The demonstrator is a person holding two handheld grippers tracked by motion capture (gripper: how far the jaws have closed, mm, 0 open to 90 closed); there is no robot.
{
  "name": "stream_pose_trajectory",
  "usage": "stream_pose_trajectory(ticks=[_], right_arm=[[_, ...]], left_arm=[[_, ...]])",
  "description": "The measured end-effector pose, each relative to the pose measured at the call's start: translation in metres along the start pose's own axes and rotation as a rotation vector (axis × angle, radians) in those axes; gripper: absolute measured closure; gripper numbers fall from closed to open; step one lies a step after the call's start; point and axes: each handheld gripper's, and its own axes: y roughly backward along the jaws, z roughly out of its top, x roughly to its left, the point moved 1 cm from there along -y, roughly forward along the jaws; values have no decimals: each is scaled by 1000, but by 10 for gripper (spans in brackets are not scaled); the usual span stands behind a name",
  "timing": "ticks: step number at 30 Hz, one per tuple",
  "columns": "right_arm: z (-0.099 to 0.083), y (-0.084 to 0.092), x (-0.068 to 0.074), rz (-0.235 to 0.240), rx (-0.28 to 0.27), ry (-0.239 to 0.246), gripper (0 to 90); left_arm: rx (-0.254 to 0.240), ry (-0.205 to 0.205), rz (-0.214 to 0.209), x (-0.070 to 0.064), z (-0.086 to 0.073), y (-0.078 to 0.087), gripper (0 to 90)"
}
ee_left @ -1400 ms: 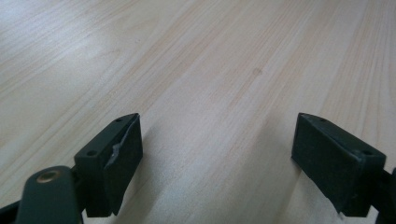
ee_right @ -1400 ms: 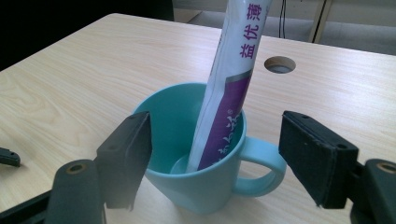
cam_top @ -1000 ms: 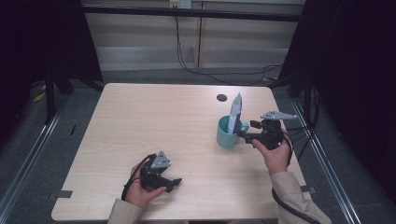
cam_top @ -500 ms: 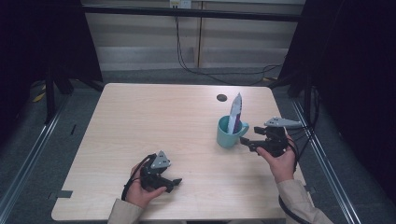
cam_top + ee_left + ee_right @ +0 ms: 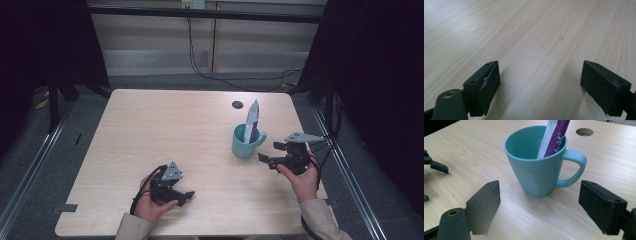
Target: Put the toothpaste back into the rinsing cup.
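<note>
The teal mug [image 5: 541, 162] is being faced just ahead of the right gripper [image 5: 544, 207] — jaws just opened wide, nothing between — sachet [image 5: 555, 137] upright inside.

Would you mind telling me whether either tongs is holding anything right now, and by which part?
Nothing is held. The right tongs stand open, short of the teal mug; the left tongs are open over bare table.
</note>
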Motion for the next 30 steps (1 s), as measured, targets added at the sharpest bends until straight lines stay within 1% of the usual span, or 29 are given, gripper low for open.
stream_pose_trajectory(ticks=[9,14,21,24,26,27,30], right_arm=[[-11,1,0,7,19,0,162],[-16,2,0,10,21,2,156],[-28,0,0,19,32,3,149],[-31,0,0,25,25,2,148],[-35,-1,1,20,31,5,148],[-39,-2,1,23,34,0,148],[-43,-3,0,20,40,2,148]], left_arm=[[0,0,2,0,0,0,157],[0,1,2,0,0,0,157],[0,1,2,0,0,0,157],[0,0,2,0,0,0,157],[0,1,2,0,0,0,157],[0,1,2,0,0,0,157],[0,1,2,0,0,0,157]])
